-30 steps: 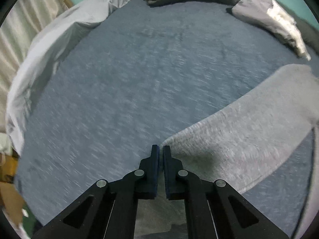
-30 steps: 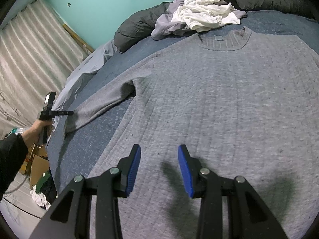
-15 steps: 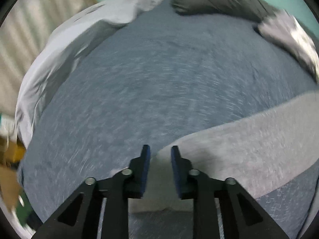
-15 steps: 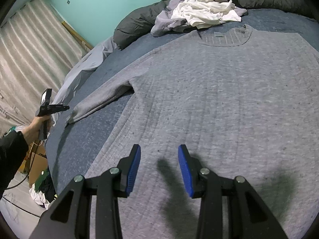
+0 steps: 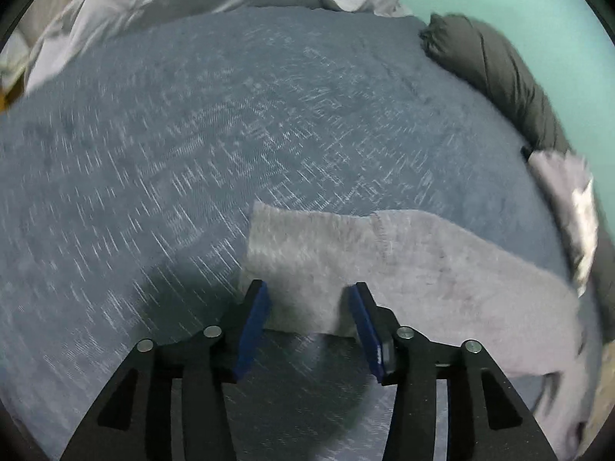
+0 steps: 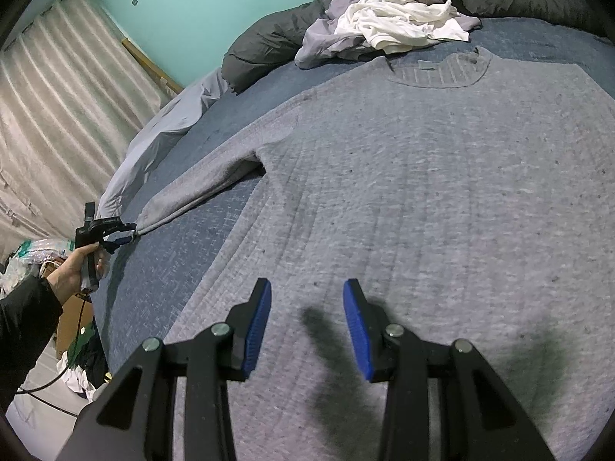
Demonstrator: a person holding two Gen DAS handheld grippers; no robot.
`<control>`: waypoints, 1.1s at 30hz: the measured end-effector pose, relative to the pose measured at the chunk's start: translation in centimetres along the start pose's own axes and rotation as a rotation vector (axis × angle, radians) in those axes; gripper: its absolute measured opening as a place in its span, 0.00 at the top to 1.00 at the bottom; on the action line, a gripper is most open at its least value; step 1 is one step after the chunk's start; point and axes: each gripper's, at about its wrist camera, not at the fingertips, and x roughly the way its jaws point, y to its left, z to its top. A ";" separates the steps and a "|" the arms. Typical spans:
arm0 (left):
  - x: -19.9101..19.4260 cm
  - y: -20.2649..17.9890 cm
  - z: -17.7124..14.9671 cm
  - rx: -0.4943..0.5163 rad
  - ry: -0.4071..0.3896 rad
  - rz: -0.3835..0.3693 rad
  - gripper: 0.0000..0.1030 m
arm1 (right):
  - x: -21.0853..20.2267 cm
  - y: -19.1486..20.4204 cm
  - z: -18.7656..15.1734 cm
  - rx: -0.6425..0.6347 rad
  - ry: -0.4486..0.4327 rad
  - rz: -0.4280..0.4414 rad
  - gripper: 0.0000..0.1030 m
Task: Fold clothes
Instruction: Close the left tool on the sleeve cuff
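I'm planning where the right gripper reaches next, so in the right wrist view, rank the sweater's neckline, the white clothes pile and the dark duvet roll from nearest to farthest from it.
From the right gripper:
1. Sweater's neckline, straight ahead at the sweater's far end.
2. White clothes pile, just beyond the neckline, slightly left.
3. Dark duvet roll, along the bed's far edge by the wall.

Left gripper (image 5: 307, 307): held out at the far left in the person's left hand (image 6: 77, 269), black sleeve (image 6: 23, 326) to the wrist, pointing steeply downward. Its jaws are opening; fabric lies between the blue pads (image 5: 253, 326), neither pressing on it. Right gripper (image 6: 306, 317): angled downward, jaws parted about halfway, nothing between them, pads clear of contact.
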 end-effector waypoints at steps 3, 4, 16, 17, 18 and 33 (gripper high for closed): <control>0.0 0.7 0.1 -0.051 -0.010 -0.009 0.52 | 0.0 -0.1 0.0 0.003 0.001 -0.001 0.62; 0.0 1.0 0.2 -0.072 -0.015 -0.012 0.52 | -0.1 -0.1 0.0 0.003 0.001 -0.001 0.62; -0.3 0.3 -2.4 -0.190 0.006 -0.099 0.52 | -0.7 0.2 0.2 -0.006 -0.014 0.003 0.62; -0.1 0.1 -2.0 -0.180 -0.004 -0.099 0.55 | -0.7 0.2 0.2 -0.008 -0.015 0.001 0.62; 0.0 0.0 -1.5 -0.170 -0.015 -0.099 0.62 | -0.7 0.2 0.2 -0.010 -0.016 -0.002 0.62; -1.1 -1.5 3.0 -0.013 -0.118 0.066 0.94 | -0.3 -0.1 0.2 -0.007 0.001 -0.007 0.62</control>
